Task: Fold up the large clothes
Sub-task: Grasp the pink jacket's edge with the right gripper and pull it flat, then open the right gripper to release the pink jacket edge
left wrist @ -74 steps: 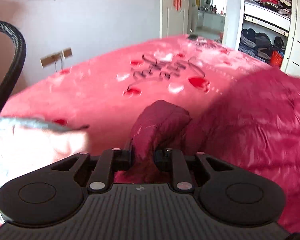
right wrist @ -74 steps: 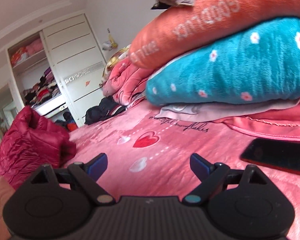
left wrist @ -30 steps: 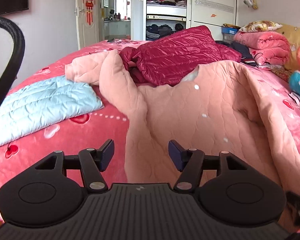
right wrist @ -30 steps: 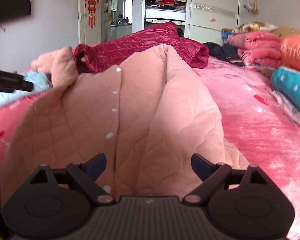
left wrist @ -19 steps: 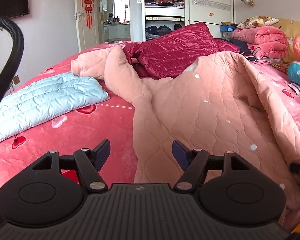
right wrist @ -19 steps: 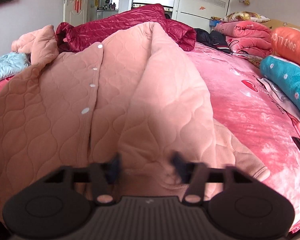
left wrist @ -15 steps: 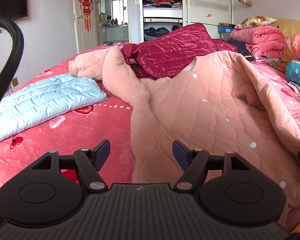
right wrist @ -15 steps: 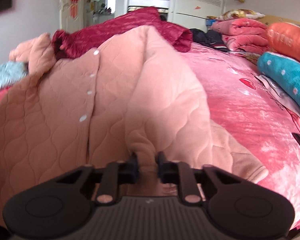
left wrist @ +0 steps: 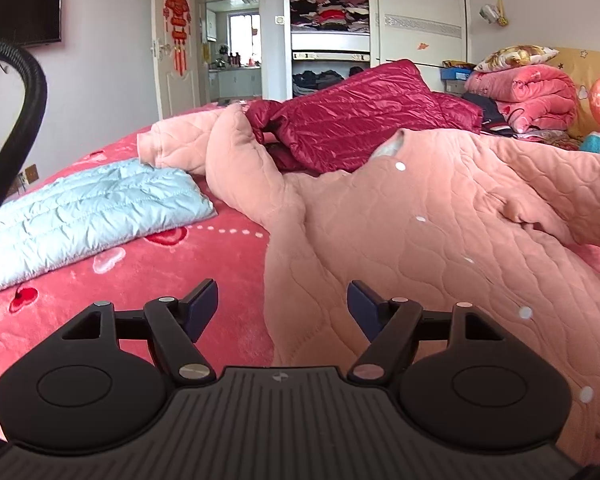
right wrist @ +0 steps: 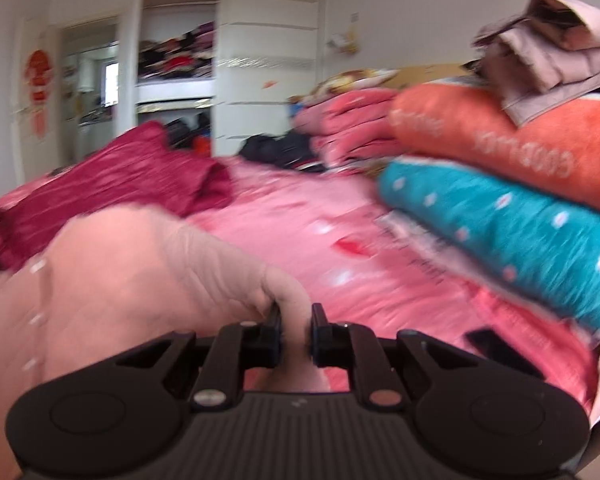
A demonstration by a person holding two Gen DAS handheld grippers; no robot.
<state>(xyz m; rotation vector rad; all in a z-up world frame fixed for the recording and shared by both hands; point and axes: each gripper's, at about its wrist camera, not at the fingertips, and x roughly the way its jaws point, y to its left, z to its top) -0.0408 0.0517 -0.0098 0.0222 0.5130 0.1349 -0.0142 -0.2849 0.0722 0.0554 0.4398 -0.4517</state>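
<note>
A pink quilted jacket [left wrist: 440, 240] with white buttons lies spread on the bed's pink blanket [left wrist: 160, 280]. My left gripper [left wrist: 282, 298] hovers low over the jacket's left edge. Its jaws are opening, and the hem lies under the gap with neither pad pressing on it. In the blurred right wrist view, my right gripper [right wrist: 296, 314] is shut on a bunched fold of the pink jacket [right wrist: 140, 272], which stretches away to the left. A dark red down jacket [left wrist: 360, 120] lies behind it.
A folded light blue quilted jacket [left wrist: 92, 208] lies at the left. Teal [right wrist: 500, 220] and orange [right wrist: 500, 140] pillows are stacked at the right, with a dark phone [right wrist: 496, 344] below them. A black hose [left wrist: 24, 92] curves at the far left, and an open wardrobe stands behind.
My right gripper closed on the jacket's near fold, then swung right and upward with it toward the pillows. The left jaws widened a little and the left hand stayed put.
</note>
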